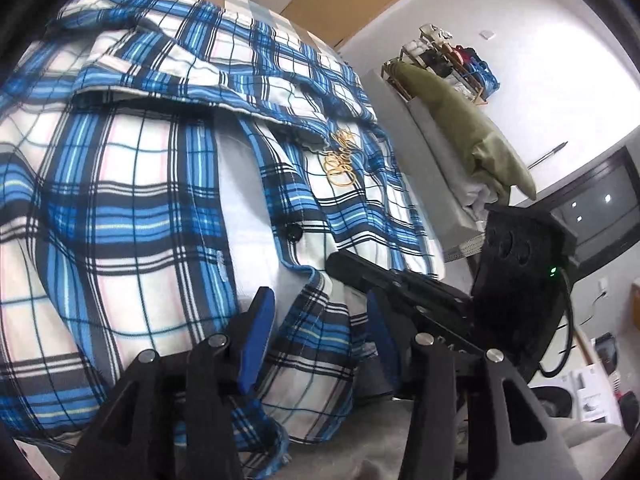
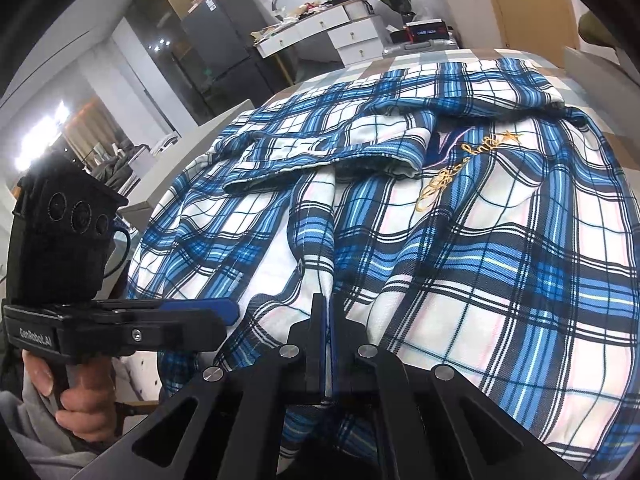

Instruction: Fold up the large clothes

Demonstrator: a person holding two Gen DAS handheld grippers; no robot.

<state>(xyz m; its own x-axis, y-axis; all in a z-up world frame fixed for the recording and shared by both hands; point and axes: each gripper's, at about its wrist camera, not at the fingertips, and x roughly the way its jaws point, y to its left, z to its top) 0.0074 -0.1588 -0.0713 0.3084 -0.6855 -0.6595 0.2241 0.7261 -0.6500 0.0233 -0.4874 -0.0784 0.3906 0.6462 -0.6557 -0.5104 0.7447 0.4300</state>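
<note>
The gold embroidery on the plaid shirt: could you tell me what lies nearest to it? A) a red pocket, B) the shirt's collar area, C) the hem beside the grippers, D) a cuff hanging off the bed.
B: the gold embroidery sits just below the folded collar of the plaid shirt, far from the grippers.

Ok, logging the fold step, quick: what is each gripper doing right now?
Left gripper: open, shirt hem between its pads, not pinched.
Right gripper: shut on the shirt's edge.
</note>
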